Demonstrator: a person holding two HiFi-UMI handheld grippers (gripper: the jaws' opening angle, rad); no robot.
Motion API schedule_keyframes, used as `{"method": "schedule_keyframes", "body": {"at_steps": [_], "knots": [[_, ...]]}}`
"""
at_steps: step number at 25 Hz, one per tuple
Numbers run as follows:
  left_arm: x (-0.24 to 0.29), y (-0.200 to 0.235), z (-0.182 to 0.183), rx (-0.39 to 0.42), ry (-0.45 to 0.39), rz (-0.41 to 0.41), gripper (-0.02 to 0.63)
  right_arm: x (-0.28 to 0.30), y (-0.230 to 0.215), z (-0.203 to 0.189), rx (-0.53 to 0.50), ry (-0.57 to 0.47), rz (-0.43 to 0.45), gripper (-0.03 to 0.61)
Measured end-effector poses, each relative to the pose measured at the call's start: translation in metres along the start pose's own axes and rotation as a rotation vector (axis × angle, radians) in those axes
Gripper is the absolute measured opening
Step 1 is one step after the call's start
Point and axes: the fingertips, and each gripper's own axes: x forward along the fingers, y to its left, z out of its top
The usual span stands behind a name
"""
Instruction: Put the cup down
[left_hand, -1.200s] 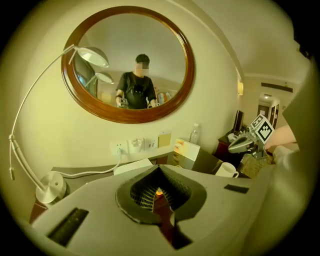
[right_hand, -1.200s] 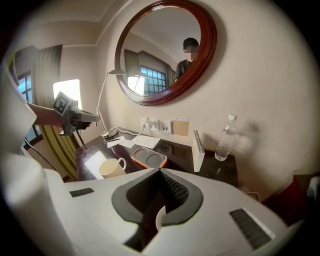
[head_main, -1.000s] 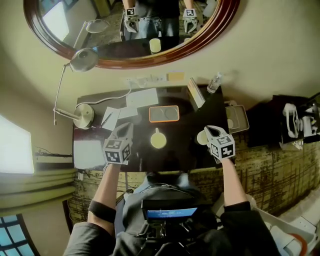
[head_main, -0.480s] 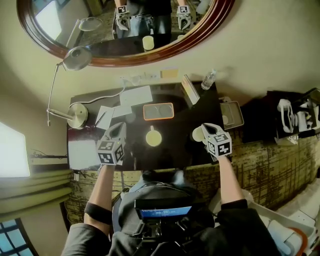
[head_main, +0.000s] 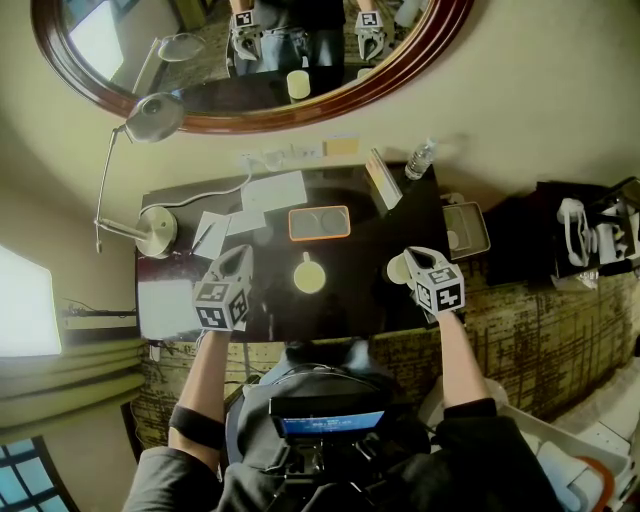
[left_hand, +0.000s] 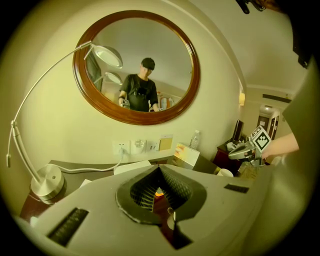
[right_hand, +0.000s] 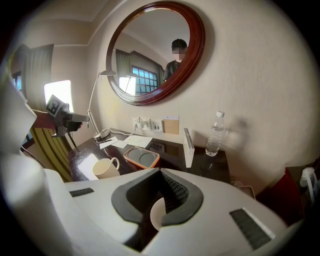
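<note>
Fingers (right_hand: 177, 195) of the right gripper (right_hand: 160, 169) are pressed together on the thin rim wall of a small white ceramic cup (right_hand: 157, 213), which curves up between the dark ribbed pads. From the head view, this cup sits just ahead of and under that gripper, over the right end of the dark glossy desk (head_main: 360, 300), inside its right and front edges. Its round mouth faces up, so I judge it upright, with its long axis vertical. No view shows whether its base already touches the desk top.

On the left gripper (left_hand: 159, 167), the fingers (left_hand: 142, 195) meet with nothing between them. It hovers over the front left of the desk, well apart from the cup, so the right hand is the one placed to do the job.

A cream ceramic mug with a handle (head_main: 309, 276) stands between the two grippers, well to the left of the held cup. An orange-rimmed rectangular tray (head_main: 320, 222) lies beyond that mug. A clear plastic water bottle (head_main: 422, 160) stands at the back right corner.

The coming move turns on what lies directly beneath the cup. That patch looks like bare desk, so a straight drop should seat it before the fingers part.
</note>
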Motion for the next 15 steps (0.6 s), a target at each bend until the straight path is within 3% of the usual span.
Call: {"method": "schedule_keyframes", "body": {"at_steps": [6,9,11,15], "knots": [[0.002,0.001,-0.002,-0.004,0.004,-0.009,0.003,0.003,-0.001,-0.001,-0.009,0.005,-0.002,0.015],[0.006,-0.006,-0.009,0.02,0.057,-0.045,0.012,0.004,0.001,-0.004,-0.004,0.015,-0.003,0.015],[0.014,-0.015,-0.021,0.041,0.132,-0.092,0.158,0.006,0.002,-0.005,-0.007,0.018,-0.006,0.015],[0.035,-0.04,-0.048,0.109,0.291,-0.178,0.304,0.007,0.004,-0.004,-0.015,0.016,-0.009,0.015]]}}
